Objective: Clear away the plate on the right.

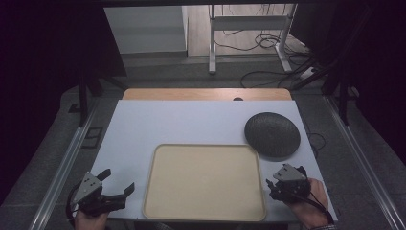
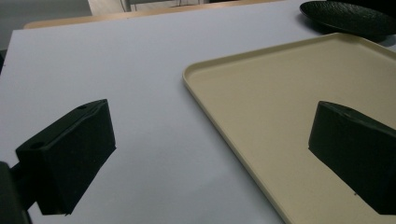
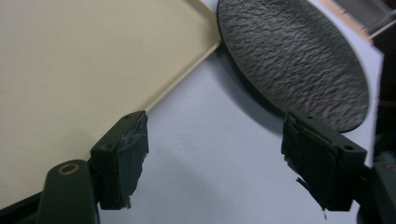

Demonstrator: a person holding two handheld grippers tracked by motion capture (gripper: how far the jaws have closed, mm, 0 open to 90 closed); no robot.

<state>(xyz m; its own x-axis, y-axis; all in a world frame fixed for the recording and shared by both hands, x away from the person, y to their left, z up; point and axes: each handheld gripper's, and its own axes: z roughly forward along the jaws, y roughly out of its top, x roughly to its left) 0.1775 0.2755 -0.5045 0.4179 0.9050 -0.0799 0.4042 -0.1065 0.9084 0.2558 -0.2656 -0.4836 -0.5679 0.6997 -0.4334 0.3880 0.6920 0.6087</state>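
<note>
From the high view, the dark plate sat on the white table at about two o'clock from the beige tray, its rim overlapping the tray's far right corner. The right gripper lay just short of the plate, which stood at roughly twelve o'clock from it, while the left gripper rested well apart across the tray; the right hand looked the nearer.

In the left gripper view, the jaws stood wide and empty over table and tray edge, the plate far off at one o'clock.

In the right gripper view, the jaws gaped with nothing between them, the plate close ahead at one o'clock.
</note>
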